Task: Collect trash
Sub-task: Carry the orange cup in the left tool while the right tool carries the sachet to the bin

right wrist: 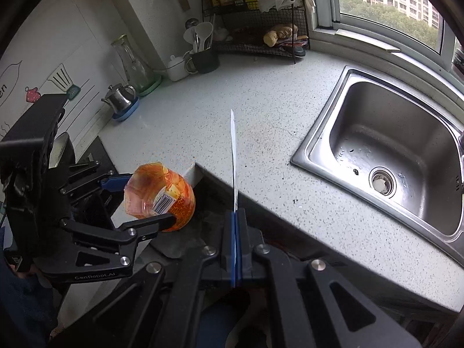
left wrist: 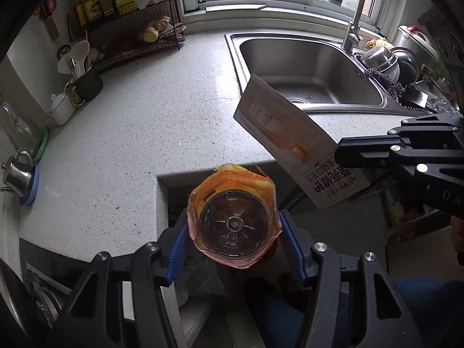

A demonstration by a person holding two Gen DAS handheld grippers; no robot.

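Observation:
My left gripper [left wrist: 233,232] is shut on an orange plastic bottle [left wrist: 232,226], whose clear base faces the left wrist camera. The right wrist view shows the same bottle [right wrist: 162,197] with a barcode label, clamped in the left gripper [right wrist: 145,200] just off the counter's front edge. My right gripper [right wrist: 235,214] is shut on a flat white packet [right wrist: 233,156], seen edge-on. In the left wrist view that packet [left wrist: 290,142] shows orange print and black characters, held by the right gripper [left wrist: 342,153] over the counter's corner near the sink.
The speckled grey counter [right wrist: 232,92] has a steel sink [right wrist: 391,145] on its right. At the back stand a wire rack [right wrist: 261,29], an utensil holder [right wrist: 203,55], a glass carafe [right wrist: 136,66] and a small steel pot [right wrist: 120,98]. Dishes [left wrist: 385,61] pile beside the tap [left wrist: 353,14].

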